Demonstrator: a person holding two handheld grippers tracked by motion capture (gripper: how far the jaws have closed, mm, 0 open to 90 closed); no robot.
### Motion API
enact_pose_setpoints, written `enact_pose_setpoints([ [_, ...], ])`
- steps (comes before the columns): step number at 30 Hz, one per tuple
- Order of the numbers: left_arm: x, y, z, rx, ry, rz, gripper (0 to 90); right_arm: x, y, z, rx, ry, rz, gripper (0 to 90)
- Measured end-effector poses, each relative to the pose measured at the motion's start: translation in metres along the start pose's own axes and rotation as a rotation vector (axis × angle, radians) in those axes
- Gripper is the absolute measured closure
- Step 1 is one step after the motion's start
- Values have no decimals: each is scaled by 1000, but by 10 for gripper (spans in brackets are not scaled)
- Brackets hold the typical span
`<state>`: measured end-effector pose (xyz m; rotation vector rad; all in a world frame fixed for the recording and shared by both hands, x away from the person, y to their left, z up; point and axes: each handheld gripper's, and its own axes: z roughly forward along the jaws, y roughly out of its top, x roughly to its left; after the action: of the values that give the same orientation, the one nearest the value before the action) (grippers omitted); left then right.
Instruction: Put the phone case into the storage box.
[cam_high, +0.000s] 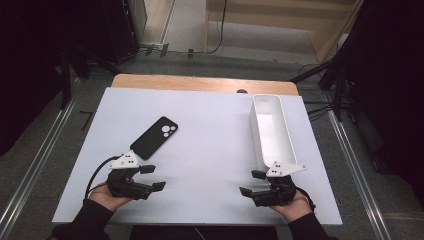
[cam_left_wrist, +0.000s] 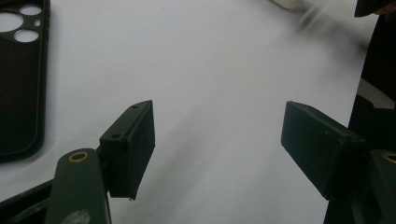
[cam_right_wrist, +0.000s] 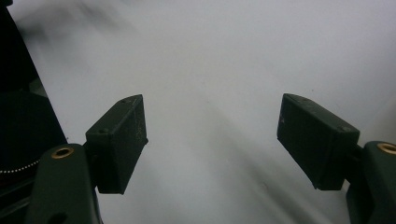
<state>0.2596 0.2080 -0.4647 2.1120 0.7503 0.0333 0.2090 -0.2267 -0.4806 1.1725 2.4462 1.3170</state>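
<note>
Both grippers idle, jaws apart, nothing between them. Phone case (cam_high: 154, 138) lies flat just ahead of the left gripper (cam_high: 153, 177), white bin (cam_high: 270, 131) just ahead of the right gripper (cam_high: 252, 182). Case looks light, thin, flexible; I'd pinch across a long edge.

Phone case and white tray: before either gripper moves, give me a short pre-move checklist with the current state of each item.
1. Left gripper open, nothing between the jaws: ok.
2. Right gripper open, nothing between the jaws: ok.
3. Phone case lying flat, camera cutouts at its far end, apart from the left gripper: ok.
4. Tray upright on the table, nothing visible inside: ok.
5. Nothing lying between the left gripper and the case: ok.
6. Intended target: cannot tell.
</note>
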Motion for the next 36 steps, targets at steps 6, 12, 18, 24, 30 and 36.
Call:
enact_pose_setpoints([
  [6, 0, 0, 0, -9, 2, 0, 259, -1, -1, 0, -2, 0, 1, 223],
  [12, 0, 0, -1, -1, -1, 5, 260, -1, 0, 0, -2, -3, 6, 223],
  [18, 0, 0, -1, 2, -1, 6, 260, -1, 0, 1, 13, -6, 3, 223],
  [24, 1, 0, -1, 2, -2, 8, 260, -2, -1, 0, 14, -10, 5, 223],
  [30, 0, 0, -1, -2, -3, 4, 260, -2, -1, 0, 16, -12, 8, 223],
  [36, 1, 0, -1, -2, -2, 2, 259, -2, -1, 0, 18, -11, 2, 223],
])
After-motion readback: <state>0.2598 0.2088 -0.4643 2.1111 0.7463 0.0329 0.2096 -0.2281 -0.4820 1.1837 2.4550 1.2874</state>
